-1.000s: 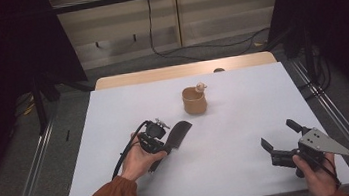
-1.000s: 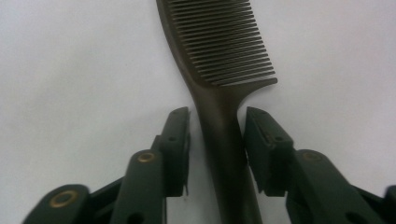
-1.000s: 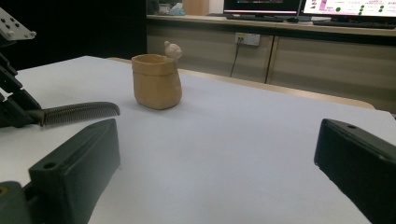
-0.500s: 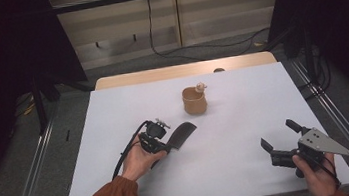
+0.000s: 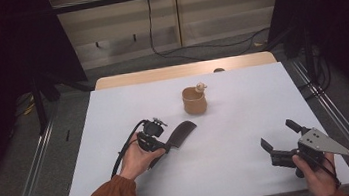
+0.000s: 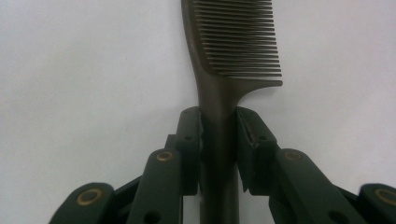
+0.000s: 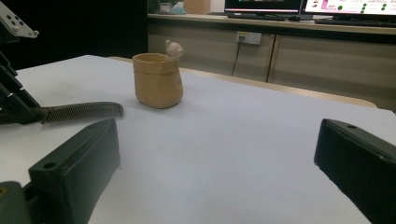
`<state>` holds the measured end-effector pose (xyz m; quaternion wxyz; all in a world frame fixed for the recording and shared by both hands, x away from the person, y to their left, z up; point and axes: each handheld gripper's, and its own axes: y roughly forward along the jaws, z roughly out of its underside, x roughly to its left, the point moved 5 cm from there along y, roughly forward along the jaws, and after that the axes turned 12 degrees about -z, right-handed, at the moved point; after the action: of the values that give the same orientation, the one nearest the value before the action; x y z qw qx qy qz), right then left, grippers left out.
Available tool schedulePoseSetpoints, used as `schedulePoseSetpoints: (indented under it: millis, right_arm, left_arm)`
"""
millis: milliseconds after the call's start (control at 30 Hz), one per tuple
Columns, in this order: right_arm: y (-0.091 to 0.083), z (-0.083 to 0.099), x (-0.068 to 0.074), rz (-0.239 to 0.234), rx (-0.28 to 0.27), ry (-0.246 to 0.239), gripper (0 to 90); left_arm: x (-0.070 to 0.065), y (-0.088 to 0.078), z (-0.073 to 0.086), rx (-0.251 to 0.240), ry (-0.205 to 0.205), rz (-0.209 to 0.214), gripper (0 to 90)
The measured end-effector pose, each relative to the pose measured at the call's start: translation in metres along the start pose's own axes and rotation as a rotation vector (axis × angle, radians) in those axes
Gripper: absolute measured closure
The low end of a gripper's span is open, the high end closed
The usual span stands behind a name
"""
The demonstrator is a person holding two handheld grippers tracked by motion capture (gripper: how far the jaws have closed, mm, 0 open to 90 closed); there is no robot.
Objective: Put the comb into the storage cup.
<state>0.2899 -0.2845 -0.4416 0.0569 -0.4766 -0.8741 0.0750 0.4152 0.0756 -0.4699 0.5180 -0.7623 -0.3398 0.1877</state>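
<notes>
A dark brown comb [image 5: 181, 132] lies flat on the white table [image 5: 244, 104], teeth end pointing towards a tan cup [image 5: 194, 101]. My left gripper [image 5: 166, 147] has just been closing its jaws on the comb's handle. In the left gripper view the pads press that handle [image 6: 218, 93] from both sides, so the gripper [image 6: 218, 121] is shut on it. Near the table's front right corner, my right gripper [image 5: 277, 134] rests open with nothing between its jaws. In the right gripper view, that gripper [image 7: 219, 135] faces the cup [image 7: 156, 80] and the comb [image 7: 81, 112].
The cup carries a small bear-like figure [image 5: 201, 86] on its rim. A wooden table edge [image 5: 184, 70] runs behind the white surface. Metal rails [image 5: 339, 123] flank both sides. Cables [image 5: 155, 40] lie on the floor beyond.
</notes>
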Motion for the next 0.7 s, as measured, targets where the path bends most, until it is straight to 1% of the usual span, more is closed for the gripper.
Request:
schedulePoseSetpoints:
  millis: [67, 133, 233, 300, 367, 433, 467, 500, 633, 700]
  right_arm:
    - [0.0, 0.0, 0.0, -0.002, 0.0, 0.0, 0.0]
    - [0.0, 0.0, 0.0, -0.002, -0.002, 0.0, 0.0]
    - [0.0, 0.0, 0.0, -0.004, -0.001, -0.001, 0.0]
    - [0.0, 0.0, 0.0, -0.003, 0.002, -0.001, 0.0]
    - [0.0, 0.0, 0.0, -0.002, 0.001, 0.0, 0.0]
    - [0.0, 0.0, 0.0, -0.002, 0.0, 0.0, 0.0]
    - [0.0, 0.0, 0.0, -0.002, -0.001, -0.001, 0.0]
    - [0.0, 0.0, 0.0, -0.001, 0.0, 0.0, 0.0]
    - [0.0, 0.0, 0.0, -0.002, 0.001, -0.001, 0.0]
    - [0.0, 0.0, 0.0, -0.004, -0.001, 0.0, 0.0]
  left_arm:
    - [0.0, 0.0, 0.0, 0.001, 0.0, 0.001, 72.3]
    - [0.001, -0.002, 0.001, 0.01, 0.012, 0.011, 72.3]
    - [0.002, -0.002, 0.002, -0.002, -0.001, 0.026, 72.3]
    - [0.003, -0.003, 0.003, 0.002, 0.002, 0.032, 72.3]
    - [0.003, -0.004, 0.002, -0.004, -0.002, 0.036, 72.3]
    - [0.004, -0.005, 0.001, -0.021, -0.015, 0.044, 72.3]
    - [0.005, -0.007, 0.001, -0.021, -0.012, 0.044, 72.3]
    - [0.005, -0.007, 0.001, -0.032, -0.021, 0.046, 72.3]
    - [0.006, -0.012, 0.001, -0.053, -0.027, 0.055, 72.3]
    - [0.006, -0.014, 0.0, -0.076, -0.009, 0.058, 72.3]
